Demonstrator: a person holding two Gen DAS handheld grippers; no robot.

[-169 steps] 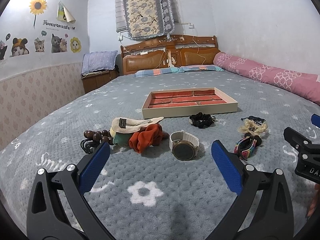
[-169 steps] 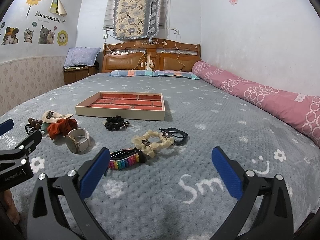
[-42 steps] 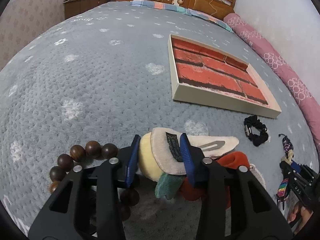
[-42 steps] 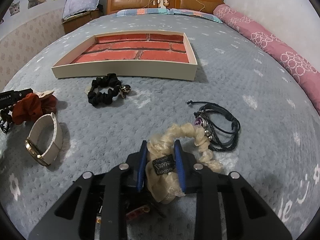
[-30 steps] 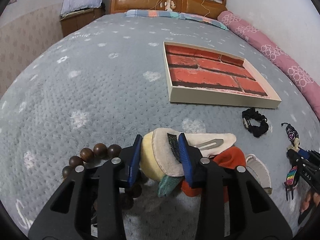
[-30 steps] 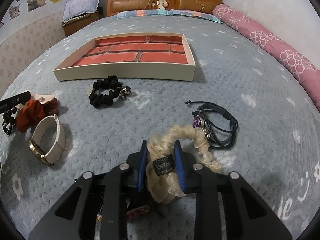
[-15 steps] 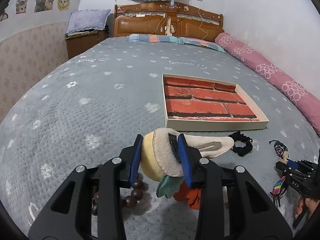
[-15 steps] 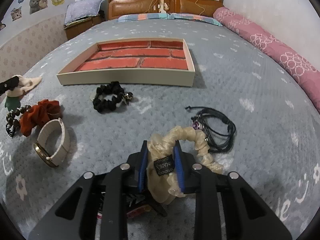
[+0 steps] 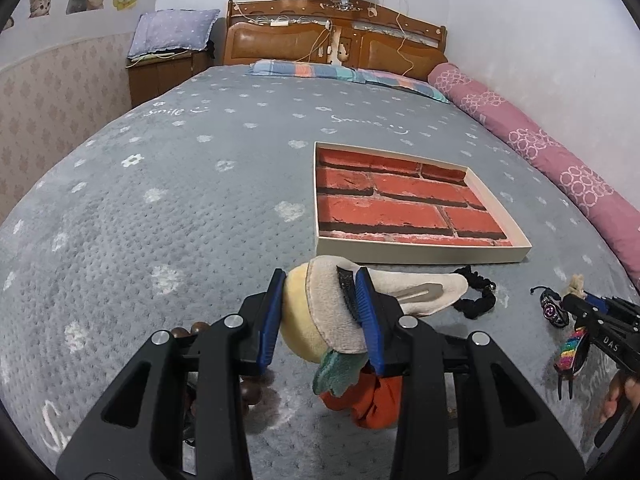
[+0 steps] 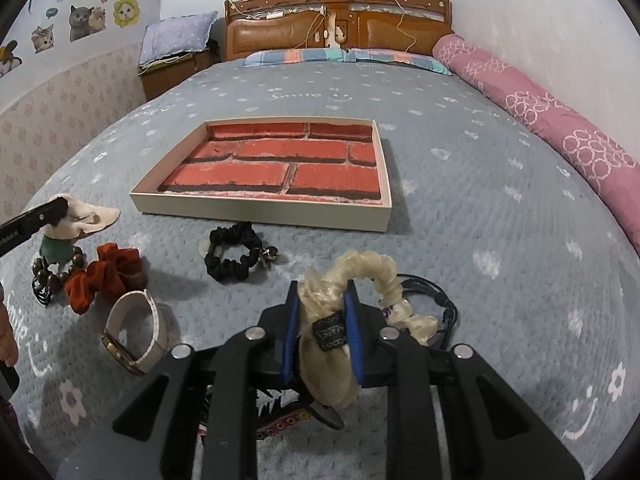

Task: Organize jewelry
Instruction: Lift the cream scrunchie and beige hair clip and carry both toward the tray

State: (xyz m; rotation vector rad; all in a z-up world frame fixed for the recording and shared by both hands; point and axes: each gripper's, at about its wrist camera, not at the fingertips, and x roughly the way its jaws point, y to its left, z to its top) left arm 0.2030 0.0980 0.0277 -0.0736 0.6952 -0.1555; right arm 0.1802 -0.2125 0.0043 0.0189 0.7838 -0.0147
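Note:
My left gripper (image 9: 320, 284) is shut on a beige and yellow plush hair clip (image 9: 328, 316) and holds it above the bed; the clip also shows in the right wrist view (image 10: 76, 220). My right gripper (image 10: 322, 304) is shut on a cream scrunchie (image 10: 360, 268), lifted off the blanket. A shallow cream tray with a red brick-pattern floor (image 9: 516, 249) (image 10: 260, 208) lies ahead, with nothing in it. An orange scrunchie (image 10: 104, 276), black scrunchie (image 10: 232, 252), white-strap watch (image 10: 136, 332), wooden bead bracelet (image 10: 44, 276), black cord bracelet (image 10: 436, 300) and rainbow claw clip (image 9: 570, 354) lie on the blanket.
The grey flowered blanket (image 9: 160, 200) covers the whole bed. A pink bolster (image 10: 560, 128) runs along the right wall. The wooden headboard (image 10: 336, 28) and a bedside cabinet (image 9: 160, 72) stand at the far end.
Both grippers closed on their items about 1.4 s ago and have since lifted them off the blanket. The views have tilted up toward the tray.

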